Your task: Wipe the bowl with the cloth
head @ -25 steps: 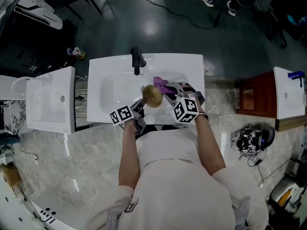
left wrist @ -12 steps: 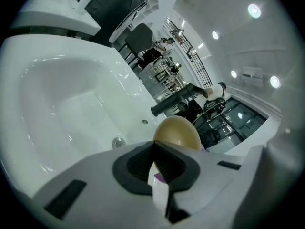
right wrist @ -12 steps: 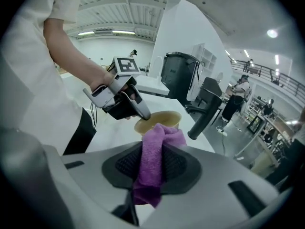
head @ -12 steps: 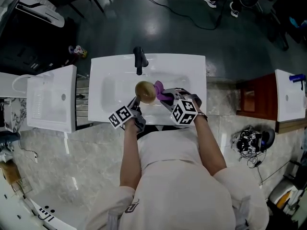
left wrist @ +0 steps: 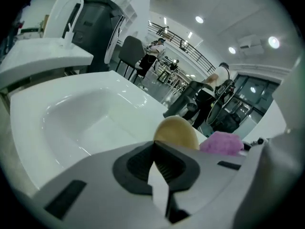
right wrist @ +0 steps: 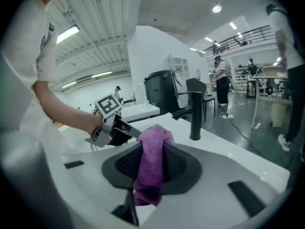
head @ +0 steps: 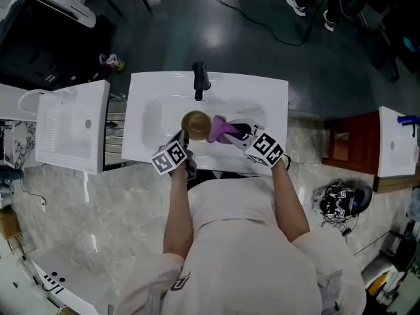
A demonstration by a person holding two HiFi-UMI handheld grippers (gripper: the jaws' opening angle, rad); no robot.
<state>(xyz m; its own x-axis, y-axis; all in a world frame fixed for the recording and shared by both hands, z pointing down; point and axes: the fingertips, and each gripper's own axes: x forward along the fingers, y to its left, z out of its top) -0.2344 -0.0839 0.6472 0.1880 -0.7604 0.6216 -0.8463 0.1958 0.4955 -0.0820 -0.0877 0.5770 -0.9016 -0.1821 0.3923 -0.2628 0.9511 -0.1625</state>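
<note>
Nearest to us in the head view is the person's pale shirt (head: 243,241), and from it both bare forearms (head: 176,209) reach to the front rim of a white sink (head: 269,97). We find the left gripper (left wrist: 154,152) with its jaws pressed together on the rim of a brown bowl (left wrist: 176,131). The thin edge sits between the ribbed pads, and the bowl's rounded body rises just past them. From above, the bowl hangs over the middle of the basin, clear of its floor as far as we can judge, and shows as a round disc.

The right gripper (right wrist: 151,163) pinches a purple cloth (right wrist: 153,144). The fabric is bunched between the jaws, one fold hanging below them and another spilling out past their tips. In the head view the cloth touches the bowl's right side, so the two grippers meet over the basin. The right gripper view shows the left gripper's marker cube just beyond the cloth, but there the bowl is hidden behind the fabric.

Past the bowl, a black tap (head: 200,79) stands upright at the sink's back rim. A second sink (head: 69,130) stands beside the first on the left, and a red-brown cabinet (head: 351,136) stands well off to the right. Farthest away, we see a dark floor (head: 262,44) with cables (head: 259,21) trailing across it
</note>
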